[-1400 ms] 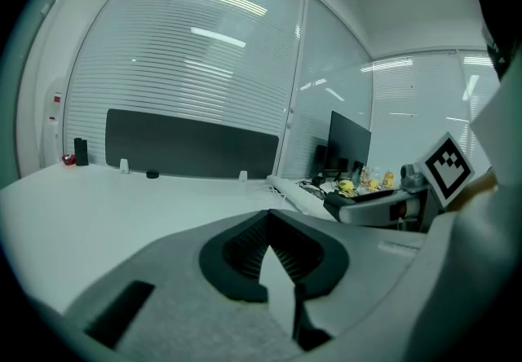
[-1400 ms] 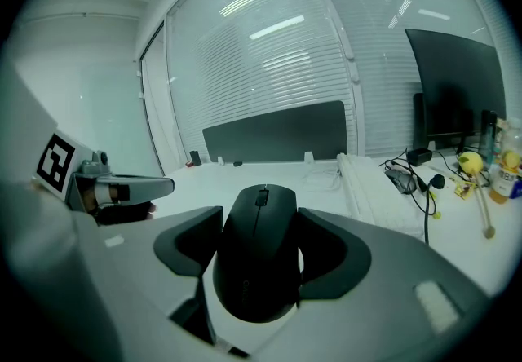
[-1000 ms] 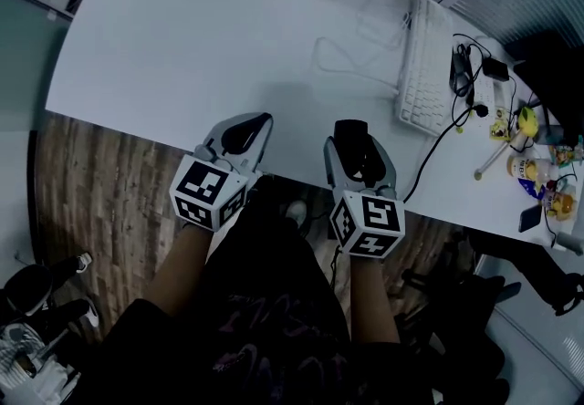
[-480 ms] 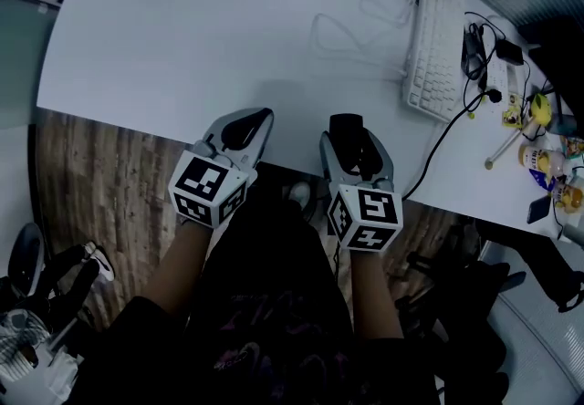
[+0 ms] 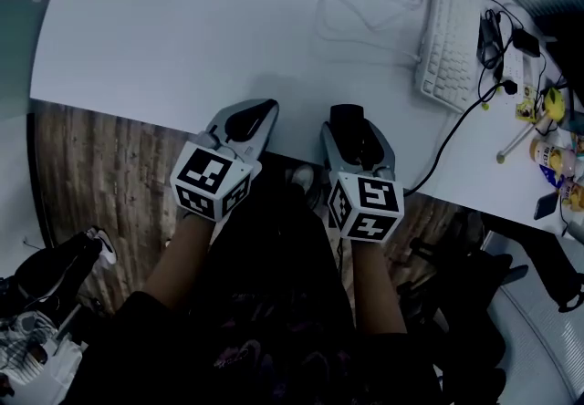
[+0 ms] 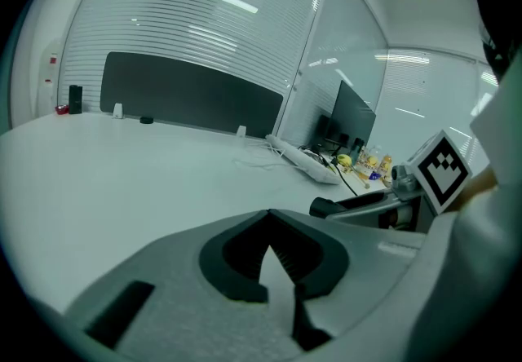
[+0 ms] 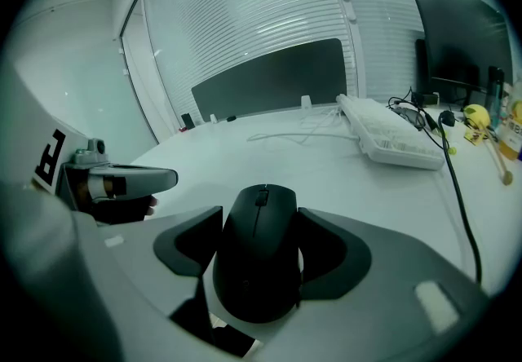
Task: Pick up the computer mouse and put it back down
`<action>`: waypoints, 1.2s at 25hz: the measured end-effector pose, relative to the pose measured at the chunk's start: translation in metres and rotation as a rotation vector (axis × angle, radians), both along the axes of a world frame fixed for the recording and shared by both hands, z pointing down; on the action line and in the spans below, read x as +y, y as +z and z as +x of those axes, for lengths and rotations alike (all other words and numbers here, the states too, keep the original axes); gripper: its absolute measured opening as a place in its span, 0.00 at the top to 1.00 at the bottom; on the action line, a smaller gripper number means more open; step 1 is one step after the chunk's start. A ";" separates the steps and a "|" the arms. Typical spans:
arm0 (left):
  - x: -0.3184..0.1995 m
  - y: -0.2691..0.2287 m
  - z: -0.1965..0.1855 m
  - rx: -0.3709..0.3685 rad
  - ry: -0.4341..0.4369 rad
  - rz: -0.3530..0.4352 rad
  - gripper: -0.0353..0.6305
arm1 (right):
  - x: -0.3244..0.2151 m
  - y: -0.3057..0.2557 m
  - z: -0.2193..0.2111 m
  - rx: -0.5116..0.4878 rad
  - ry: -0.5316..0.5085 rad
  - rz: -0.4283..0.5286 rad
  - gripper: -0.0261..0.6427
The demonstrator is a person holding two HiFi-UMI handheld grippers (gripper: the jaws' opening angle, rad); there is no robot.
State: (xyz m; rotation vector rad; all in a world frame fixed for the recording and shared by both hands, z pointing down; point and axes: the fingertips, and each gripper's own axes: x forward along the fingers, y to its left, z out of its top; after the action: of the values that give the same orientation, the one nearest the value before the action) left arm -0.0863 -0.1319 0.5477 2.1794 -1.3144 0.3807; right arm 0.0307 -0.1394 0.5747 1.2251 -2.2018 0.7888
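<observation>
A black computer mouse (image 5: 346, 117) (image 7: 259, 250) sits between the jaws of my right gripper (image 5: 356, 134) (image 7: 259, 230). The pads press on both of its sides, and its front pokes out past the fingertips. It hangs over the front edge of the white table (image 5: 182, 29). To its left my left gripper (image 5: 245, 120) (image 6: 273, 250) is shut and holds nothing, its dark pads tapering together. Each gripper shows at the edge of the other's view: the left gripper (image 7: 122, 181) and the right gripper (image 6: 367, 205).
A white keyboard (image 5: 447, 29) (image 7: 391, 136) with a looping white cable (image 5: 365, 20) lies at the far right. A black cable (image 5: 447, 148) runs to the table's front edge. Bottles and small items (image 5: 547, 157) crowd the right end. A monitor (image 7: 457, 34) stands behind. Below lies the wooden floor (image 5: 91, 175).
Both grippers have sunk a little toward the table's front edge. The mouse stays in the right gripper's grip. The left gripper stays shut.
</observation>
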 end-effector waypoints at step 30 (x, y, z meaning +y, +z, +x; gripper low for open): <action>-0.001 0.010 -0.009 0.017 -0.001 -0.019 0.94 | 0.000 0.023 -0.007 0.070 0.022 -0.071 0.51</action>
State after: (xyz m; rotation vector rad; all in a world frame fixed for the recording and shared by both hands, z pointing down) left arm -0.0956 -0.1331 0.5573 2.1616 -1.2979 0.3719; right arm 0.0232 -0.1391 0.5978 1.2255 -2.0896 0.8137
